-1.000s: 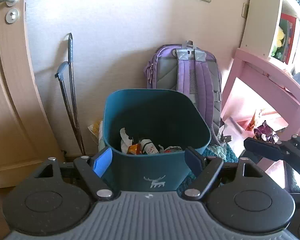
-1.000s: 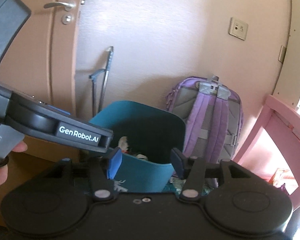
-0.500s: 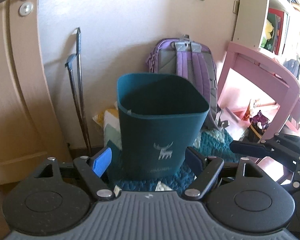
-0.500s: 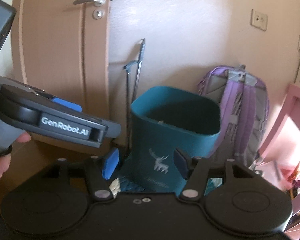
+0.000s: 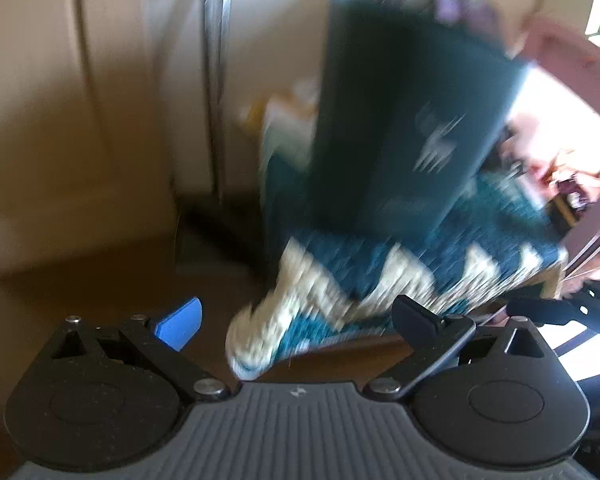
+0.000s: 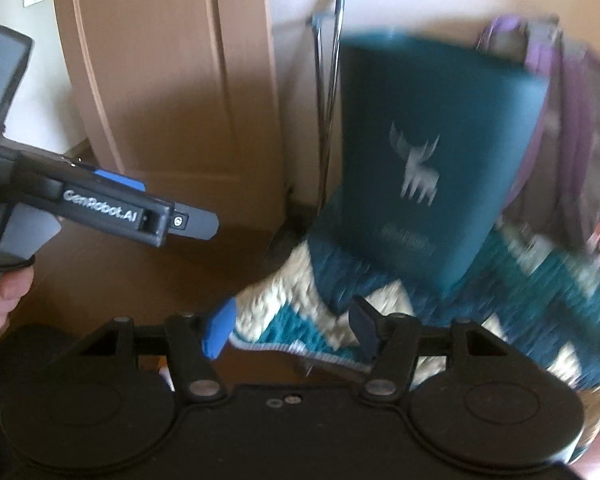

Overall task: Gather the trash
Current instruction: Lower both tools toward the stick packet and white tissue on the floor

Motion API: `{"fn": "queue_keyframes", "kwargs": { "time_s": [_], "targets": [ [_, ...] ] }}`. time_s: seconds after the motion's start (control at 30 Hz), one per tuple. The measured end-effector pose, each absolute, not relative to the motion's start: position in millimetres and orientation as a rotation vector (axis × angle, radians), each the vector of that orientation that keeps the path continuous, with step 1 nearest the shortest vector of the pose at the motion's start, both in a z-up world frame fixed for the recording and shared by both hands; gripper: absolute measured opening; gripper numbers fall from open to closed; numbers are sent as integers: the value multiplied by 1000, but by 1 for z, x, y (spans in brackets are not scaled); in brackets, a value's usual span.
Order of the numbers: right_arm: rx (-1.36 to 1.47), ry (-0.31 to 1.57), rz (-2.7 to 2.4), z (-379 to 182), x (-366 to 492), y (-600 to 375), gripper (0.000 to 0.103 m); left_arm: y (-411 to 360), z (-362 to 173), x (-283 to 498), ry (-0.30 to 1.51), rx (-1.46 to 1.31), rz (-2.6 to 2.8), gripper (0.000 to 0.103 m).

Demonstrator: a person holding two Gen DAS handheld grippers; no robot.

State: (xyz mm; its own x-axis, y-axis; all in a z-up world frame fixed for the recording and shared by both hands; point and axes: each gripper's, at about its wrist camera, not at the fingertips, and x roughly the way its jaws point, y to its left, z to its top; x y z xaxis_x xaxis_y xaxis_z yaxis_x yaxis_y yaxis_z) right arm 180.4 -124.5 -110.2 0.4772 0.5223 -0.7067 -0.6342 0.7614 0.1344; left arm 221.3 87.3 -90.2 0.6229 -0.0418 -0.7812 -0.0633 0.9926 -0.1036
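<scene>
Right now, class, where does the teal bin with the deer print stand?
In both wrist views the teal bin stands right of centre on the zigzag rug, in front of the purple backpack.

Trash bin (image 6: 432,152) ahead of the jaws: smooth matt teal plastic. Rug (image 6: 384,320) under the jaws: rough woven cloth. Door (image 6: 172,80) left of them: smooth wood. Backpack (image 6: 572,128): purple fabric.
</scene>
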Motion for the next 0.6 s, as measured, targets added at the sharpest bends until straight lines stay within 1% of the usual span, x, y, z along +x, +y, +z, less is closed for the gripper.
{"fn": "queue_keyframes", "kwargs": {
  "time_s": [0.23,0.33,0.47,0.6],
  "targets": [
    [-136,1026,704,-220,199,-102,62,104,-222,239,1145,-240,132,102],
    [-115,1090,701,-259,204,-98,62,105,-271,245,1249,-265,184,102],
    [-135,1163,703,-311,204,-88,62,108,-334,255,1391,-353,279,102],
    [-137,1271,727,-363,202,-75,62,114,-388,269,1493,-412,367,102]
  ]
}}
